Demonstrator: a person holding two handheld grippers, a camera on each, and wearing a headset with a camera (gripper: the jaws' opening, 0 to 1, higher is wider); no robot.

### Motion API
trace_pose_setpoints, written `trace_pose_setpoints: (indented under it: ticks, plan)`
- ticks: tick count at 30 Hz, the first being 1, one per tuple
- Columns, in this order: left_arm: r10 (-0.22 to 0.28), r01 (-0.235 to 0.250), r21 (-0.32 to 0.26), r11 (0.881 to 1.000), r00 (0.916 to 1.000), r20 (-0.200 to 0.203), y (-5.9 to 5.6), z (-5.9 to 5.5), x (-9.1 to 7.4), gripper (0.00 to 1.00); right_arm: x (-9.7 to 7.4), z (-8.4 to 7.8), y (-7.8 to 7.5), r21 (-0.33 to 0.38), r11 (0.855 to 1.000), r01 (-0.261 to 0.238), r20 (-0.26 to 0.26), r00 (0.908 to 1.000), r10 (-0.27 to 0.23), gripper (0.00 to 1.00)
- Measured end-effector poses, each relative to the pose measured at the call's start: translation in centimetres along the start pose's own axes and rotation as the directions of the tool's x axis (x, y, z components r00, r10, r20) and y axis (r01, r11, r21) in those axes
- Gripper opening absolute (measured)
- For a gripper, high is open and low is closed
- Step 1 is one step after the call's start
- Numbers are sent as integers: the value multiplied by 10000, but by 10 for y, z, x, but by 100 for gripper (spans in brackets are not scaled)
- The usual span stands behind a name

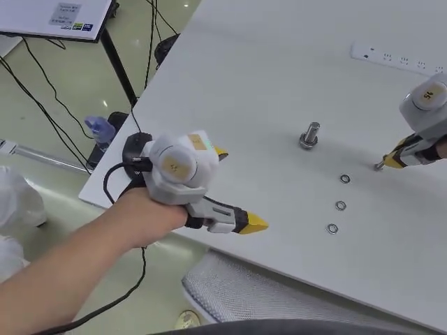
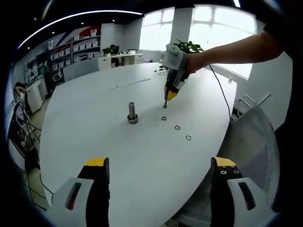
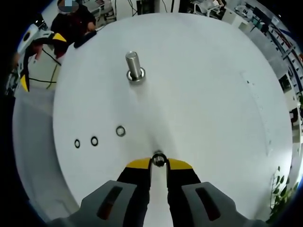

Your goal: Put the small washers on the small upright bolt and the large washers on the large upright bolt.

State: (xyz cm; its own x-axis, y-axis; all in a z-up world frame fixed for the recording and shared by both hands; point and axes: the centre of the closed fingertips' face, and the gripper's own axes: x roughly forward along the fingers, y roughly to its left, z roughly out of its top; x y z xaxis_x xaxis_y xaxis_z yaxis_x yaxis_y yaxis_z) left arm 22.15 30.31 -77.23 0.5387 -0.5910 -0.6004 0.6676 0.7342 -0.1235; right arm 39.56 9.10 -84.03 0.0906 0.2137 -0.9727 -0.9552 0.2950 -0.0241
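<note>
One table [image 1: 244,63], two claws, two upright bolts, four washers.
The left claw [image 2: 158,163] is held wide apart, empty, above the table's edge; the right claw [image 3: 159,163] is nearly closed on one washer [image 3: 159,159] at the small bolt [image 1: 378,167]; the large bolt [image 1: 310,135] is stood mid-table; three washers [image 1: 340,205] are laid in a row nearby.

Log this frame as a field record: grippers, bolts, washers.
left gripper: jaws open, empty, held back from the bolts
right gripper: jaws shut on what looks like a small washer, tip at the small upright bolt
large upright bolt: standing mid-table, apart from both grippers
loose washers: three in a row, flat on the white table
washer sizes: too small to tell
</note>
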Motion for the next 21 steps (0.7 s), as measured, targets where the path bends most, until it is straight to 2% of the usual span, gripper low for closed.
trace_pose_setpoints:
  ticks: [21]
  plan:
    - [-62, 59, -116, 9999, 9997, -235, 2, -10, 1, 87, 26, -5, 2, -107, 9999, -132, -332, 9994, 128, 13]
